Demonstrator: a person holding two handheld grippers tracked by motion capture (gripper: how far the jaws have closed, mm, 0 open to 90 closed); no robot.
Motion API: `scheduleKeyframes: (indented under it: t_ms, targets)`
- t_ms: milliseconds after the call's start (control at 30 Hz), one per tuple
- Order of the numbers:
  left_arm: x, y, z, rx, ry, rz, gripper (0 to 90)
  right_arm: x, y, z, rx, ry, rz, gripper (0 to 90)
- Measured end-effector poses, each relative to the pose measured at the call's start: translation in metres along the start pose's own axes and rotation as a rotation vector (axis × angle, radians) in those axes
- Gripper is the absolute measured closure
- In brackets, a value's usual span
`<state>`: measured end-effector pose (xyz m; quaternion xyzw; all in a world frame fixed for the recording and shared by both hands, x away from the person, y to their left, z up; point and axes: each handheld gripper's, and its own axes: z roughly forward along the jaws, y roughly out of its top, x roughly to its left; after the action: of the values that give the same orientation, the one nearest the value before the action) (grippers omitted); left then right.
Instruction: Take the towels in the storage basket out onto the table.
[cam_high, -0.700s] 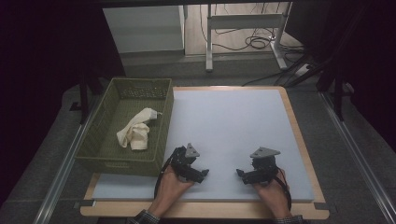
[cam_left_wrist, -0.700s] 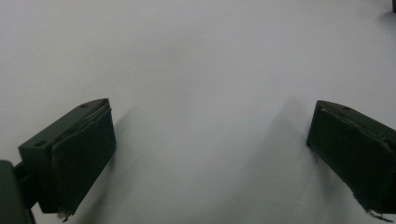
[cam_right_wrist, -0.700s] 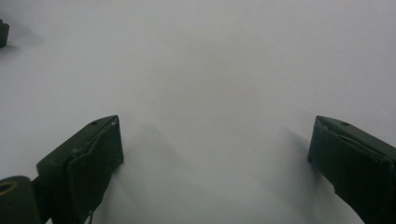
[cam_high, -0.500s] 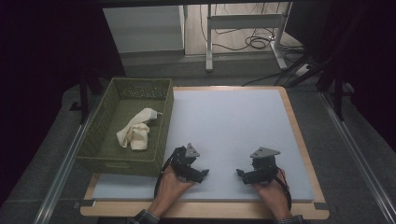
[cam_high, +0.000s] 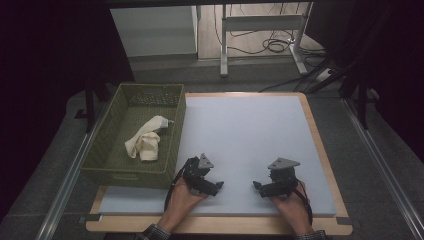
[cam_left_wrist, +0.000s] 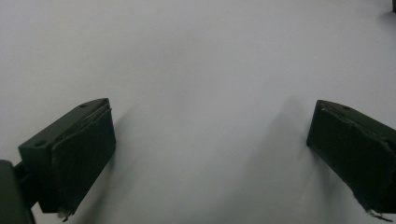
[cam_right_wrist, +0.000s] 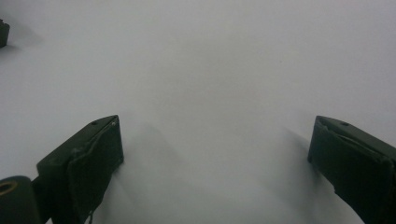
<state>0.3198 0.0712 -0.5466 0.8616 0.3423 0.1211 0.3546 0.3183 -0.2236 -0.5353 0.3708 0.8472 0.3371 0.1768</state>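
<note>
Both grippers rest low on the pale mat (cam_high: 250, 135) near the table's front edge, each held by a hand. My left gripper (cam_high: 218, 185) points right and my right gripper (cam_high: 256, 185) points left, their tips facing each other across a small gap. In the left gripper view the gripper (cam_left_wrist: 212, 114) has its black jaws spread wide over bare mat (cam_left_wrist: 201, 56). In the right gripper view the gripper (cam_right_wrist: 215, 126) is just as wide, and nothing lies between its jaws. A cream cloth (cam_high: 145, 140) lies crumpled in the green basket (cam_high: 102, 172) at the left.
The basket stands against the mat's left edge, close to my left hand. A wooden table rim (cam_high: 327, 165) frames the mat. Beyond the table are a desk frame (cam_high: 260, 22) and cables (cam_high: 277, 45) on the floor.
</note>
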Motion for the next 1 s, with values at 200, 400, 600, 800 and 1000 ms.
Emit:
scheduleKeyframes:
  t_ms: [200,400,600,800,1000]
  targets:
    - [0.0001,0.0,0.0,0.0,0.0,-0.001,1.2,0.0,0.0,0.0,0.0,-0.001,0.0,3.5]
    - [0.0007,0.0004,0.0004,0.005,-0.01,-0.001,0.0,0.0,0.0,0.0,0.0,0.0,0.0,3.4]
    - [0.0004,0.0006,0.0004,0.006,-0.009,-0.001,0.0,-0.0001,0.0001,-0.0001,0.0,0.001,0.001,3.5]
    - [-0.0002,0.0007,-0.0002,0.004,-0.008,0.002,0.5,0.0,0.0001,-0.0001,0.0,0.0,0.001,3.5]
    - [-0.0032,0.0015,-0.001,-0.003,-0.03,0.014,1.5,0.0,0.0,-0.0001,0.0,-0.001,-0.001,3.5]
